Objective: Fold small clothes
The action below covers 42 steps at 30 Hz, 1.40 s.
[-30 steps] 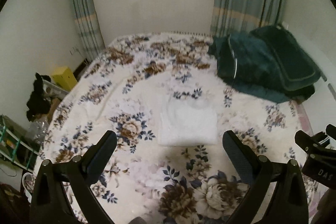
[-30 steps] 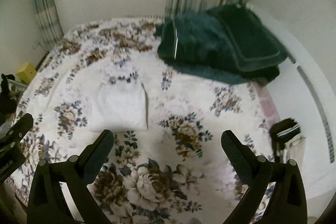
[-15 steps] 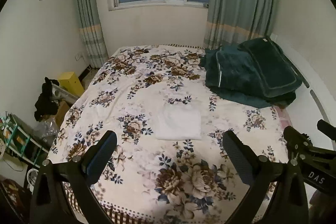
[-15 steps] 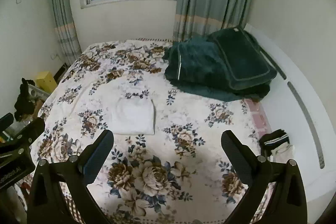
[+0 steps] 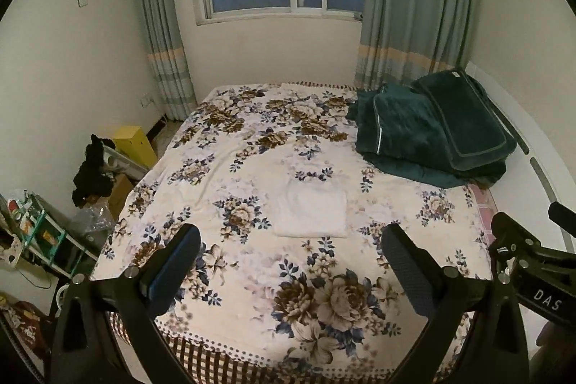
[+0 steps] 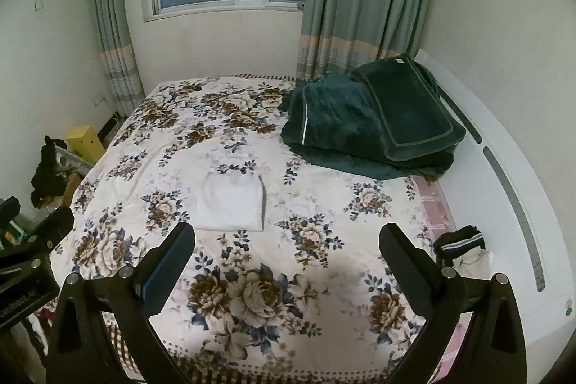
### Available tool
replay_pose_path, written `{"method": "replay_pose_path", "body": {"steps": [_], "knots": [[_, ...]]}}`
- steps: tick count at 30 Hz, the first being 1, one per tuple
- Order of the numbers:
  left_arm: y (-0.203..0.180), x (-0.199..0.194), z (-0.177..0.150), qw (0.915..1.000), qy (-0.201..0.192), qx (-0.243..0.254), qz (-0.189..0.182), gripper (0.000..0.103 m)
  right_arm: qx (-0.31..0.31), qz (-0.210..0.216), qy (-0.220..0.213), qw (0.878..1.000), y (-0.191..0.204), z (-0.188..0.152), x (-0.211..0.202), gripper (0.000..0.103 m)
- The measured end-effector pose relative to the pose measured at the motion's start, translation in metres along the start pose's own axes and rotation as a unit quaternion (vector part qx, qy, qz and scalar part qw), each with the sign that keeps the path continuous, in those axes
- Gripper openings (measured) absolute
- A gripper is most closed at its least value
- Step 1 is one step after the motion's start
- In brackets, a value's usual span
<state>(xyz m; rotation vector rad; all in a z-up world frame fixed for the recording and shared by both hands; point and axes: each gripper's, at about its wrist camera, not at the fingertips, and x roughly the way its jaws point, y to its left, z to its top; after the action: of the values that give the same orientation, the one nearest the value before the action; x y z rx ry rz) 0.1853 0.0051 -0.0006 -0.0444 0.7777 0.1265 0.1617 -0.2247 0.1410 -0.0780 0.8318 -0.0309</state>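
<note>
A small white garment (image 5: 312, 212) lies folded into a neat rectangle near the middle of the floral bed (image 5: 252, 312); it also shows in the right wrist view (image 6: 232, 200). My left gripper (image 5: 289, 258) is open and empty, held back above the bed's near edge, well short of the garment. My right gripper (image 6: 286, 256) is open and empty too, at the same distance, with the garment ahead to its left. The right gripper's body (image 5: 532, 276) shows at the right of the left wrist view.
A dark green quilt and pillow (image 5: 432, 128) are piled at the bed's far right. Dark and white folded clothes (image 6: 464, 247) lie on the white ledge at the right. A yellow box (image 5: 133, 139), black clothing (image 5: 91, 175) and a cluttered shelf (image 5: 32, 233) stand left of the bed.
Both grippers have pulled back and up from the bed, so the folded garment looks smaller and farther and the window has come into view. Both stayed open and empty.
</note>
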Motion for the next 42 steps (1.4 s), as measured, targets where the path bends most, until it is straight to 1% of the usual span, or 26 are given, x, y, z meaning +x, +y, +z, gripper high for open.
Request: {"method": "replay_pose_path", "body": {"steps": [5,15,24,42], "knots": [[-0.001,-0.005,-0.001,1.0,-0.001,-0.001,0.001,0.103,-0.007,0.013,0.004,1.0,-0.004,0.005,-0.001,0.103],[0.0,-0.014,-0.001,1.0,0.001,-0.005,0.005,0.103,-0.014,0.014,0.007,1.0,-0.003,0.012,0.004,0.103],[-0.003,-0.012,0.001,0.9999,0.0,-0.003,0.015,0.103,-0.017,0.023,0.01,1.0,0.0,0.015,0.009,0.103],[-0.003,-0.012,0.009,0.9999,-0.003,-0.003,0.014,0.103,-0.018,0.03,0.01,0.999,0.003,0.019,0.013,0.103]]}}
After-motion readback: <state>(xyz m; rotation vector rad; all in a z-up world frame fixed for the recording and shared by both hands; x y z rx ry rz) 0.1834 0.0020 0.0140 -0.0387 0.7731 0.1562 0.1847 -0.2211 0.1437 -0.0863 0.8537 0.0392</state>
